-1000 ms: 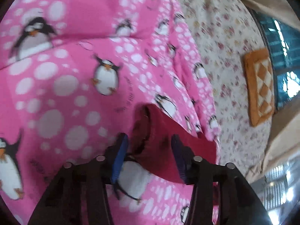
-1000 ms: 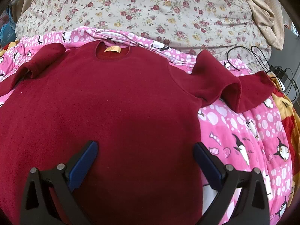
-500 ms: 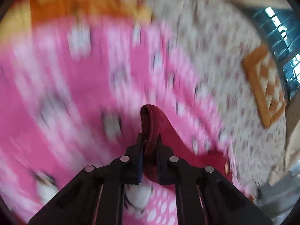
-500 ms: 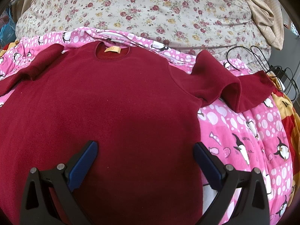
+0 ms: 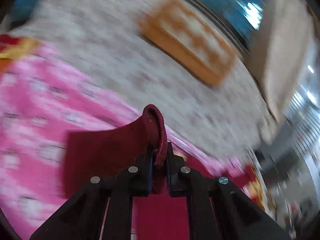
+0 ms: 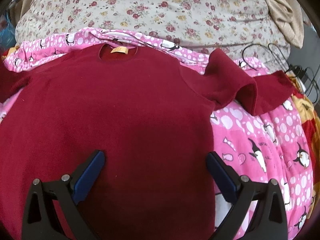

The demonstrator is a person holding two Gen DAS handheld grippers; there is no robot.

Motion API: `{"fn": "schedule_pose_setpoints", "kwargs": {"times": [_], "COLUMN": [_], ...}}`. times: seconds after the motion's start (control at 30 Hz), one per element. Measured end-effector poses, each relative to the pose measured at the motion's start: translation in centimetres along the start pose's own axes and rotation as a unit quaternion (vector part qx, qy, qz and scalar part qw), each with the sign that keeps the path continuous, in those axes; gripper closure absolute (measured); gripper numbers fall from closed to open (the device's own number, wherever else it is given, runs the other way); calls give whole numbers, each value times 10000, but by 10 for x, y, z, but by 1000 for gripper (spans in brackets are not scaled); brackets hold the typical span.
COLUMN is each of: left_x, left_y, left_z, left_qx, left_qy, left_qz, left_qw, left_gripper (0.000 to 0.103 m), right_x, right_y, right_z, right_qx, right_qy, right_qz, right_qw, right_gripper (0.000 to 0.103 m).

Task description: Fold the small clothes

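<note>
Maroon sweater (image 6: 112, 124) flat on pink blanket (image 6: 260, 140), left claw (image 5: 159, 160) pinching its sleeve cuff (image 5: 155, 124), right claw (image 6: 155, 161) spread.

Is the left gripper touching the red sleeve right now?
Touching. The left wrist view shows the left gripper shut on the sleeve cuff, the red fabric pinched between both pads with no gap.

I count one dark red sweater (image 6: 112, 120) with two sleeves, one pink penguin blanket (image 6: 260, 140), one floral sheet (image 6: 160, 6), one orange cushion (image 5: 188, 48), one black cable (image 6: 296, 68), and my two hand-held grippers: left (image 5: 160, 160), right (image 6: 155, 172).
</note>
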State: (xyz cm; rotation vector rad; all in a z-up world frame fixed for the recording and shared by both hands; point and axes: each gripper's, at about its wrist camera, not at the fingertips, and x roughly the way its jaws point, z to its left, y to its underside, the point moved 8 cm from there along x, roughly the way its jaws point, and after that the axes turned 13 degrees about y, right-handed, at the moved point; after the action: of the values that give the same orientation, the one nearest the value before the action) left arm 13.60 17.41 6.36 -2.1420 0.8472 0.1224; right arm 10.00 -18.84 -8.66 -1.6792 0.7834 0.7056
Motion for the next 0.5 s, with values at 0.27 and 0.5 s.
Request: {"fn": "schedule_pose_setpoints", "kwargs": {"times": [0.27,0.5], "left_x": [176,172], "left_y": [125,159], "left_z": [-58,-48], "left_qx": [229,-104], "left_qy": [507,271], "left_qz": [1496,2043], "left_qw": [9872,9785], "left_gripper": [103,86], "right_x": [-22,-25], "right_y": [-25,-76], "right_z": [-45,-23], "right_qx": [1111,1164], "right_qy": [-129,-1043], "right_qz": [-396,-965], "right_qw": [9929,9830], "right_gripper": [0,8]}}
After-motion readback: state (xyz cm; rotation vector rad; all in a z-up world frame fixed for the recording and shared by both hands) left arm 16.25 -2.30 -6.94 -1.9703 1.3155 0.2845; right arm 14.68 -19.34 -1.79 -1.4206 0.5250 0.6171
